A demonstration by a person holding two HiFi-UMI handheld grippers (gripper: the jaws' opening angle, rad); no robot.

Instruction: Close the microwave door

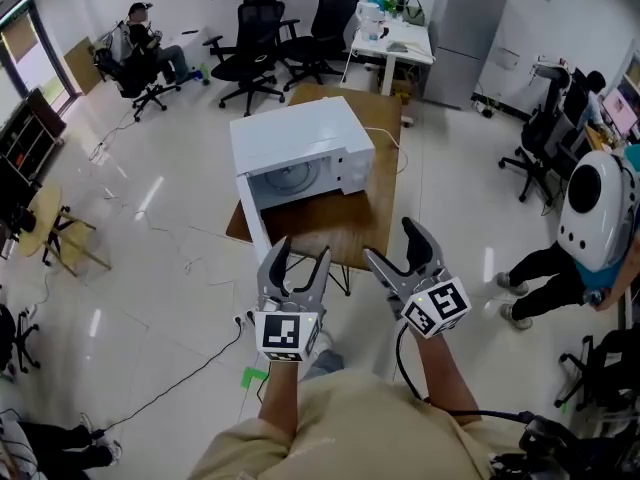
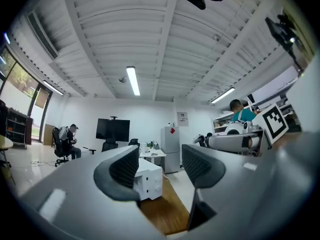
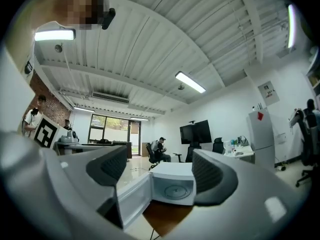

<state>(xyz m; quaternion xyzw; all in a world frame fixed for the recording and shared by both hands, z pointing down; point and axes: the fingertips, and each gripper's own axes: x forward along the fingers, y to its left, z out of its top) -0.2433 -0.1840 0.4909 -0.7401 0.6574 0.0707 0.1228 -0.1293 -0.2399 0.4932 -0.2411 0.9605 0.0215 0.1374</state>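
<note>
A white microwave (image 1: 300,148) stands on a wooden table (image 1: 345,223) ahead of me, its cavity showing. Its door (image 1: 256,223) is swung open toward me at the left front corner. Both grippers are held up short of the table's near edge, apart from the microwave. My left gripper (image 1: 303,253) is open and empty; in the left gripper view the microwave (image 2: 149,180) shows between the jaws of that gripper (image 2: 160,166). My right gripper (image 1: 392,243) is open and empty too; the right gripper view frames the microwave (image 3: 176,185) and its open door (image 3: 131,200).
Several black office chairs (image 1: 258,53) and a white desk (image 1: 395,43) stand behind the table, with a grey fridge (image 1: 462,33) at the back right. A seated person (image 1: 140,43) is far left, another person (image 1: 590,238) at right. Cables (image 1: 180,378) cross the floor.
</note>
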